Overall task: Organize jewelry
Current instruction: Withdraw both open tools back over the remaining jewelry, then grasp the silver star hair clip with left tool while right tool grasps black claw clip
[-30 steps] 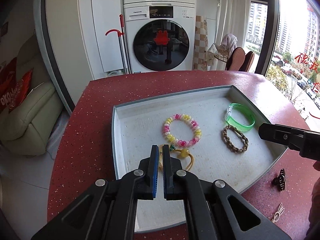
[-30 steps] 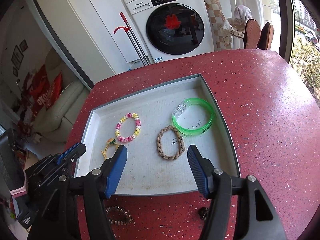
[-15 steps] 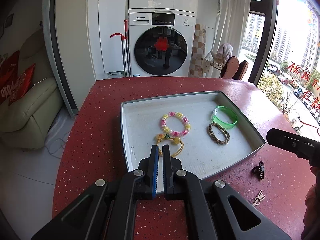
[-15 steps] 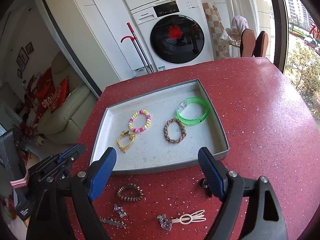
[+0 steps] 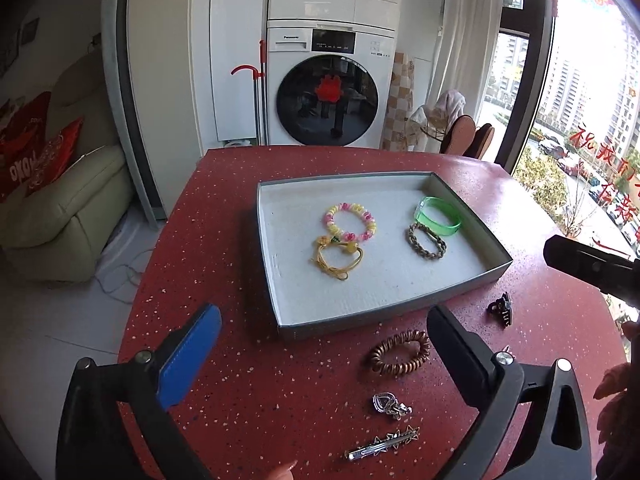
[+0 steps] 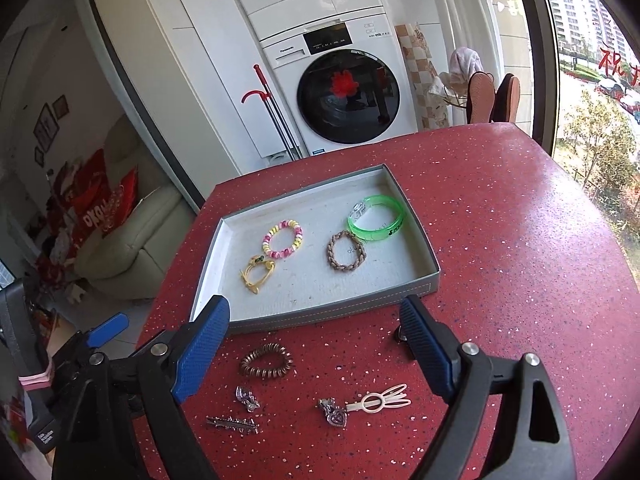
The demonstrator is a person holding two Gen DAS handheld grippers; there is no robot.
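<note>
- Jewelry tray (image 5: 472, 284) sits mid-table on the red table (image 5: 224, 264). Four bracelets are in it already, so aim new pieces at the bare near-left floor.
- Left gripper (image 5: 324, 340) hangs over the near edge, jaws opening wide with nothing between them. Right gripper (image 6: 316, 344) is at the near side too, spread wide and empty.
- Brown coil hair tie (image 6: 266, 366) lies just near of the tray wall, and I'd say it's the easiest next grab. Come down over one side of the ring and pinch the coil itself.
- White clip (image 6: 380, 400) sits near-right, touching a heart charm (image 6: 334, 414), so pick one without dragging the other.
- Silver barrette (image 5: 382, 444) lies flat at the near edge. It's thin, so close across its narrow width.
- Black claw clip (image 5: 502, 310) sits right of the tray, an easy one for the right side.
</note>
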